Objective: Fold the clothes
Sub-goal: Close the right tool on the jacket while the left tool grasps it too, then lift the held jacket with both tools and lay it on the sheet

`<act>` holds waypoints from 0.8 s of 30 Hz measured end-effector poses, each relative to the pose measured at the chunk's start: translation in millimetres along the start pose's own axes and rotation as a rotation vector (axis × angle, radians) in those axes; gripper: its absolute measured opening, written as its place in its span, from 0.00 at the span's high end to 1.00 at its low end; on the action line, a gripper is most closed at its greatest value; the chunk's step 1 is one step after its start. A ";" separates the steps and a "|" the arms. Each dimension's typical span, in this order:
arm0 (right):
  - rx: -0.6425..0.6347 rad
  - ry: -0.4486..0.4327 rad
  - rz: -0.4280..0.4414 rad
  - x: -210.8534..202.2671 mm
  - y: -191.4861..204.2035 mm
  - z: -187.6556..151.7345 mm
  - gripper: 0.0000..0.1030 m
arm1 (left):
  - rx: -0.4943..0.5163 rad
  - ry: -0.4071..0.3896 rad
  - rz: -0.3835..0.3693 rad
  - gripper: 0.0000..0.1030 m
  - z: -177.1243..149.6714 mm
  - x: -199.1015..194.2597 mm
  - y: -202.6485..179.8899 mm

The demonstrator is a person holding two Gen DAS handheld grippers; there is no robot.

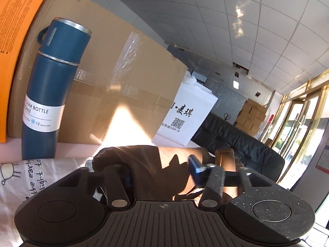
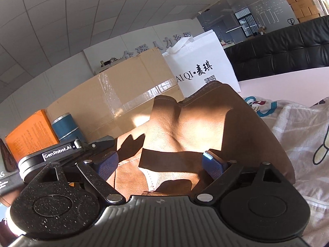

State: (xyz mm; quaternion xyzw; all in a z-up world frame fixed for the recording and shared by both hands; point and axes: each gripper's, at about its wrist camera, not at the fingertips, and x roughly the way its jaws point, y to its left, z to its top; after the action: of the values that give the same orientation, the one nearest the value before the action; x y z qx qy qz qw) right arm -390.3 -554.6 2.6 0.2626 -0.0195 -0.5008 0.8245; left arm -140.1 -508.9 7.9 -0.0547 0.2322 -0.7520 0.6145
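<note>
A large cardboard box [image 1: 115, 86] sealed with clear tape fills the background on a pale pink table [image 2: 287, 76]. A black leather sofa [image 2: 283, 49] stands behind the table. A white shopping bag [image 2: 203, 70] with black lettering stands just beside the box. A printed white cloth [image 2: 304, 135] with cartoon drawings covers the table's near side. On it lies a brown leather-like garment [image 2: 185, 131], partly sunlit and bunched into raised folds, in front of both cameras. An orange box [image 2: 30, 138] and a tall blue vacuum bottle [image 1: 51, 90] stand upright against the cardboard box. The left gripper [image 1: 162, 170] has its blue-padded fingers spread wide around a mound of the garment; whether they press it, I cannot tell. The right gripper [image 2: 162, 162] is also spread wide, its blue pads [image 2: 213, 162] on either side of a raised fold, with no clear grip.
</note>
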 end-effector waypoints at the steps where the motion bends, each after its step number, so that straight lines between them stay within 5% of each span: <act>1: -0.007 -0.002 -0.020 1.2 0.7 -2.0 0.21 | 0.019 -0.004 0.000 0.88 -3.5 -4.1 -2.7; 2: -0.013 -0.008 -0.048 2.3 0.8 -3.1 0.29 | 0.038 -0.008 0.000 0.92 -6.9 -8.1 -5.5; 4: -0.001 -0.018 -0.096 2.9 -3.3 -2.7 0.85 | 0.077 -0.016 -0.001 0.95 -13.9 -16.2 -10.9; 6: 0.017 -0.029 -0.135 2.6 -8.0 -1.9 0.96 | 0.115 -0.025 -0.001 0.96 -20.8 -24.3 -16.4; 10: 0.045 -0.114 -0.070 -19.9 -11.1 0.5 0.99 | 0.169 -0.046 -0.009 0.99 -33.2 -42.8 -25.3; 15: 0.024 -0.205 0.057 -65.0 8.9 -0.3 0.99 | 0.148 -0.125 -0.094 0.99 -28.5 -86.8 -32.8; 18: -0.030 -0.229 0.039 -85.6 24.4 -1.8 0.98 | 0.158 -0.147 -0.128 0.99 -25.9 -112.1 -40.1; 20: -0.058 -0.230 0.002 -95.2 30.4 -3.4 0.80 | 0.161 -0.134 -0.132 0.99 -29.4 -124.1 -40.0; 21: -0.080 -0.226 -0.025 -97.7 32.4 -4.7 0.46 | 0.153 -0.121 -0.122 0.99 -33.0 -127.8 -37.2; 22: -0.099 -0.224 -0.047 -99.8 32.9 -7.1 0.28 | 0.143 -0.107 -0.109 0.99 -37.2 -130.9 -33.7; 24: -0.126 -0.198 -0.078 -102.5 32.6 -14.0 0.28 | 0.092 -0.073 -0.077 0.99 -44.8 -131.5 -21.3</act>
State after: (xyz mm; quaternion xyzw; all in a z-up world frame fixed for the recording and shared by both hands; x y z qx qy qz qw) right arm -410.6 -451.3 29.0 0.1601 -0.0593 -0.5562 0.8134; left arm -144.4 -368.5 3.8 -0.0625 0.1724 -0.7824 0.5952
